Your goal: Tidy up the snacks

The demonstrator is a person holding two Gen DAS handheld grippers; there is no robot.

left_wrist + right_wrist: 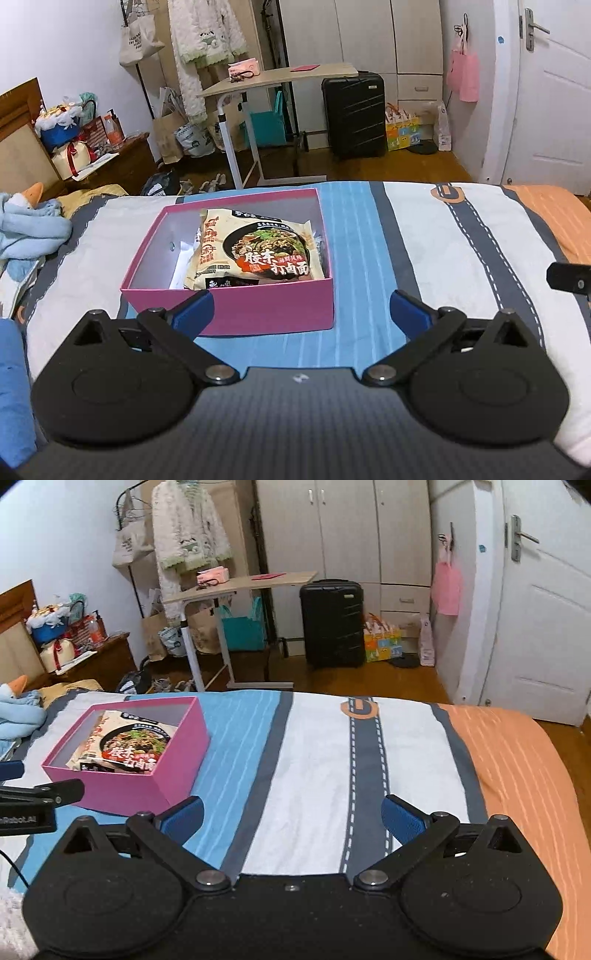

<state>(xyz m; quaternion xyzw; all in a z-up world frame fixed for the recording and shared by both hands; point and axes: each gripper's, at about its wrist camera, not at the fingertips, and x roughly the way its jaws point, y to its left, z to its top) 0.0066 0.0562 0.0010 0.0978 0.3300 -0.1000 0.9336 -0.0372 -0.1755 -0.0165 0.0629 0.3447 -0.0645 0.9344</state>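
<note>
I see the striped cotton bedspread point(325, 760) with a rigid pink cardboard box point(258, 306) resting on it. A glossy, crinkled instant noodle packet point(258, 251) lies tilted inside, long axis running toward me. My left gripper point(301, 314) and right gripper point(291, 819) both have their blue pads spread wide, holding nothing.

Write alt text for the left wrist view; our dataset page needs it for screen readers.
An open pink box sits on a striped bedspread, holding a noodle packet. The left gripper is open and empty just in front of the box, with a cluttered bedroom behind.
</note>
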